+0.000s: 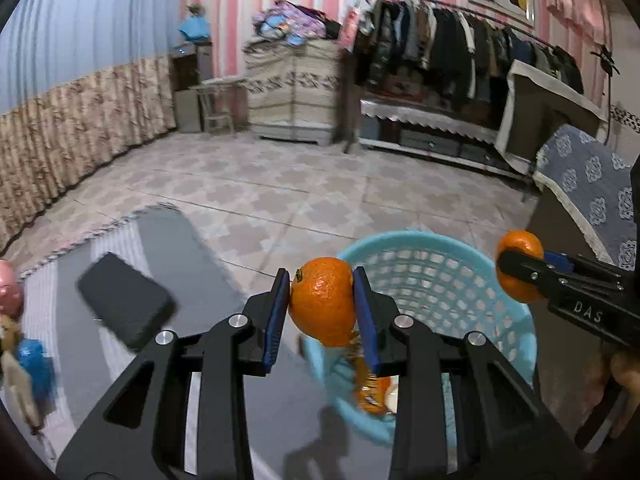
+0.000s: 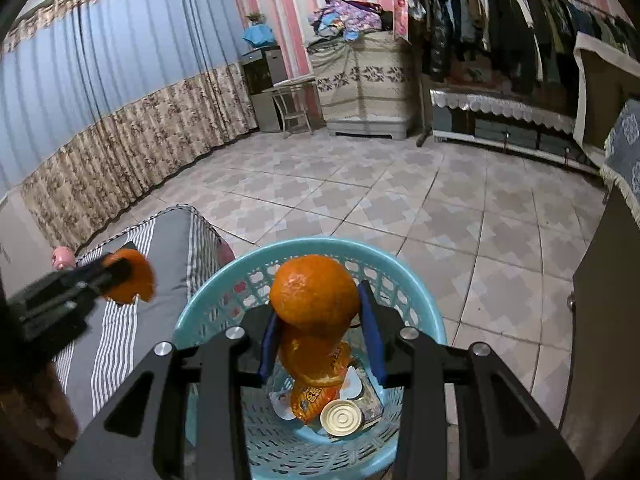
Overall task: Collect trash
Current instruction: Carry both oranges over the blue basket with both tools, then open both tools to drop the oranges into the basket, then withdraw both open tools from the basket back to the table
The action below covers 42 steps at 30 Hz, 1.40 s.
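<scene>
My left gripper (image 1: 321,288) is shut on an orange peel (image 1: 323,304) and holds it at the near-left rim of the light blue trash basket (image 1: 436,276), above the table's edge. My right gripper (image 2: 316,320) is shut on another orange peel (image 2: 314,294) and holds it over the basket (image 2: 208,312). Inside the basket lie an orange snack wrapper (image 2: 316,396), a round tin lid (image 2: 341,417) and other scraps. The right gripper shows in the left wrist view (image 1: 520,268), the left gripper in the right wrist view (image 2: 120,272).
A black phone (image 1: 126,302) lies on the dark glass table over a grey striped cloth (image 2: 132,320). A pink object (image 1: 8,288) and blue wrapper (image 1: 34,368) sit at the table's left. A cloth-covered cabinet (image 1: 592,184) stands right. Tiled floor lies beyond.
</scene>
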### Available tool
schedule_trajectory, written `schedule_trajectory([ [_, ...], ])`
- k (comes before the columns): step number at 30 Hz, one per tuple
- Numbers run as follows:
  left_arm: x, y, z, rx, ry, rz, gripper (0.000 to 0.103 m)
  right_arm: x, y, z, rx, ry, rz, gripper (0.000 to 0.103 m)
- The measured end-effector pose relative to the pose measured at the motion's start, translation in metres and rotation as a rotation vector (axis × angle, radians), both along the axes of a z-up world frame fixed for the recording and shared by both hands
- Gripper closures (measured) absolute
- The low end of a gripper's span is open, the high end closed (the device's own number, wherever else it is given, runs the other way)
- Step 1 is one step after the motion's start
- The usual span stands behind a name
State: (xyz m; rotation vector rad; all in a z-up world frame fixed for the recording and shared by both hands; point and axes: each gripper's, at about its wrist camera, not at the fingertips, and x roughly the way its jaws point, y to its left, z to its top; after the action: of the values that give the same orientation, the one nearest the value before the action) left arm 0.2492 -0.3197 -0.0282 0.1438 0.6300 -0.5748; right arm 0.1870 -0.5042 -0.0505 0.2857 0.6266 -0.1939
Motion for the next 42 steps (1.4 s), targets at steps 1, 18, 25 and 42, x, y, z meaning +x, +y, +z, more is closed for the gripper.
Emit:
schedule_trajectory([
  [1, 0.001, -0.004, -0.002, 0.001, 0.006, -0.009, 0.072, 0.000, -0.001, -0.001, -0.001, 0.003, -0.002, 0.067],
  [18, 0.014, -0.026, -0.008, 0.030, -0.021, 0.036, 0.023, 0.015, 0.003, -0.017, -0.025, 0.083, -0.011, 0.067],
  [25, 0.005, 0.020, 0.009, 0.055, -0.082, 0.158, 0.010, 0.026, 0.020, -0.022, -0.055, 0.098, 0.010, 0.064],
  [42, -0.025, 0.122, 0.024, 0.030, -0.096, 0.327, 0.006, 0.019, 0.029, -0.011, -0.087, 0.038, -0.036, 0.008],
])
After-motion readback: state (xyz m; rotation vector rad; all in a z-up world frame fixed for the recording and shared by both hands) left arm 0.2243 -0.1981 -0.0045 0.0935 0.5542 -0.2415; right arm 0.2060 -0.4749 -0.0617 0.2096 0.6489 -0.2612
